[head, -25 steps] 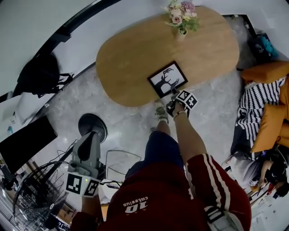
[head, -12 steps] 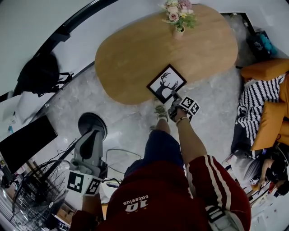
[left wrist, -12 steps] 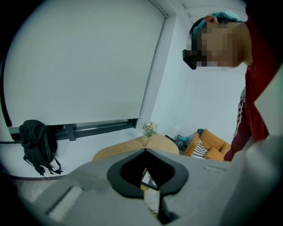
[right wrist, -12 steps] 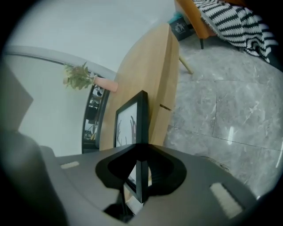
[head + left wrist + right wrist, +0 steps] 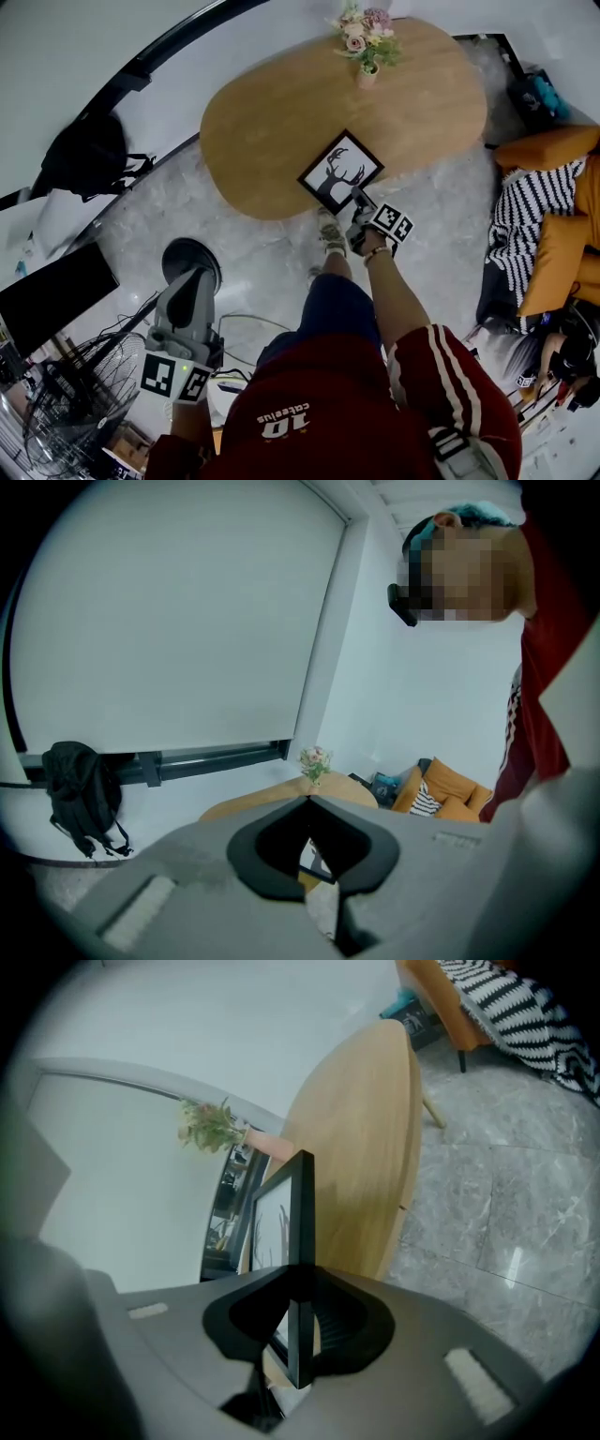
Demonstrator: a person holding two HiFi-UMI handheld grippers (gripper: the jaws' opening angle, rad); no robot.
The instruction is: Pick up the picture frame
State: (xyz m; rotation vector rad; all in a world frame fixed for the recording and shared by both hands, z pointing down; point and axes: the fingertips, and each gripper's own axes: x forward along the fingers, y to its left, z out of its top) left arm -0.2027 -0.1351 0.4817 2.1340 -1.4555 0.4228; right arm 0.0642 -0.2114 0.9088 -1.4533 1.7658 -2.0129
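Note:
The picture frame, black-edged with a deer silhouette on white, hangs tilted just above the near edge of the oval wooden table. My right gripper is shut on its near corner. In the right gripper view the picture frame stands edge-on between the jaws of the right gripper, with the table behind it. My left gripper is held low at the left, far from the table, its jaws together and nothing in them. The left gripper points toward the distant table.
A vase of flowers stands at the table's far end. An orange sofa with a striped cushion is at the right. A black backpack, a monitor and a wire fan sit at the left. Grey marble floor surrounds the table.
My right gripper closed on the frame's near corner and rose, lifting the frame off the tabletop and tilting it. The left gripper has stayed about where it was.

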